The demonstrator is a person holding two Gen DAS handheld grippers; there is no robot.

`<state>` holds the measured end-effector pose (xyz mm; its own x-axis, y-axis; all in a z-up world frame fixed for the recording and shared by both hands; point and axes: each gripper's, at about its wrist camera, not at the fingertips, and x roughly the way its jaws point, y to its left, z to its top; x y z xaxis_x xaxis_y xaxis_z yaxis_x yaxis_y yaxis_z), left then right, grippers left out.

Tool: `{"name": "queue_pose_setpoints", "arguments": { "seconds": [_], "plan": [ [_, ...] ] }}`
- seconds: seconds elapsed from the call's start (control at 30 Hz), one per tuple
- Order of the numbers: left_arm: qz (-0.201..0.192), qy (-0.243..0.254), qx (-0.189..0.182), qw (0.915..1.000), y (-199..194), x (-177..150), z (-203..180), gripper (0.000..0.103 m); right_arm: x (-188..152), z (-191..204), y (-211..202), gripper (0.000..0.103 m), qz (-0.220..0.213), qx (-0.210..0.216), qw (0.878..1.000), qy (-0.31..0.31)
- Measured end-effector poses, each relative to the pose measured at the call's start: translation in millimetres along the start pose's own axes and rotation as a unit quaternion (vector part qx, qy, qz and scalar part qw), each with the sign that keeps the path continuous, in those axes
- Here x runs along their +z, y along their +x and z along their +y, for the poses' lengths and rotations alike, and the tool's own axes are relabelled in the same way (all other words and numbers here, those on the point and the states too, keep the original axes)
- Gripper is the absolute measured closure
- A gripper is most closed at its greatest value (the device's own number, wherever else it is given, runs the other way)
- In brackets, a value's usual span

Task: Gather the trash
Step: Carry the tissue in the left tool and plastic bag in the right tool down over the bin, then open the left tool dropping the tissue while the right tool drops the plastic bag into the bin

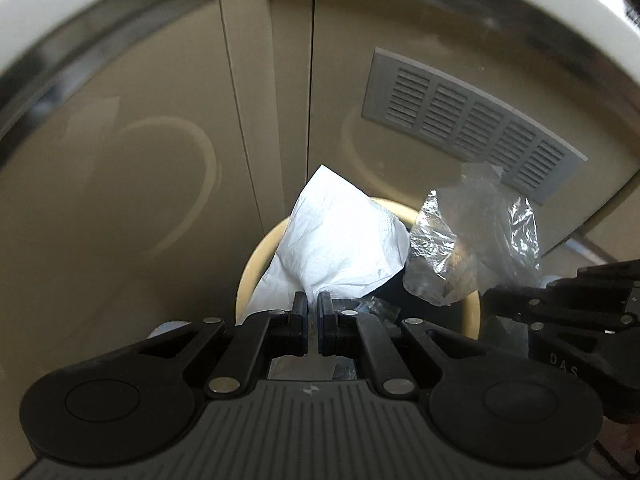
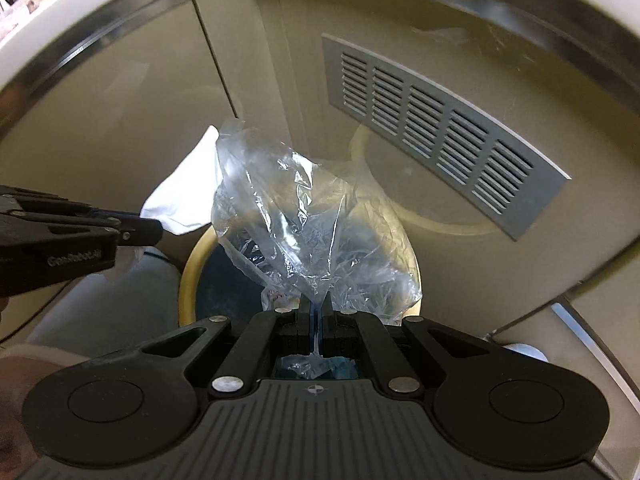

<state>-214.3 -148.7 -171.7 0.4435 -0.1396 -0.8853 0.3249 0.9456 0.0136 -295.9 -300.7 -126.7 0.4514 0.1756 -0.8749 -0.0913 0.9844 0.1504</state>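
Note:
A white paper napkin [image 1: 332, 244] stands up from the pads of my left gripper [image 1: 313, 300], which is shut on its lower edge. Crumpled clear plastic wrap [image 2: 296, 216] rises from my right gripper [image 2: 319, 304], shut on a thin fold of it. Both pieces hang over a round bin [image 2: 188, 276] with a cream rim and a dark inside. In the left wrist view the plastic wrap [image 1: 472, 240] and the right gripper [image 1: 496, 294] show at the right. The right wrist view has the napkin [image 2: 188, 196] and the left gripper [image 2: 154, 230] at the left.
Beige cabinet doors [image 1: 120, 200] rise behind the bin, one with a grey slatted vent [image 2: 436, 132]. A white rounded counter edge [image 1: 48, 12] with a metal strip curves overhead. A pale cylinder [image 2: 120, 296] lies left of the bin.

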Motion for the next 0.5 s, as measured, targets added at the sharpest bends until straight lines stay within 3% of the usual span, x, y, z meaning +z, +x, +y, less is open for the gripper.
{"name": "queue_pose_setpoints", "arguments": {
  "seconds": [0.5],
  "plan": [
    [0.057, 0.014, 0.011, 0.9982, 54.4, -1.2, -3.1, 0.098, 0.2, -9.5, 47.6, 0.101, 0.053, -0.005, 0.999, 0.000]
  ]
}}
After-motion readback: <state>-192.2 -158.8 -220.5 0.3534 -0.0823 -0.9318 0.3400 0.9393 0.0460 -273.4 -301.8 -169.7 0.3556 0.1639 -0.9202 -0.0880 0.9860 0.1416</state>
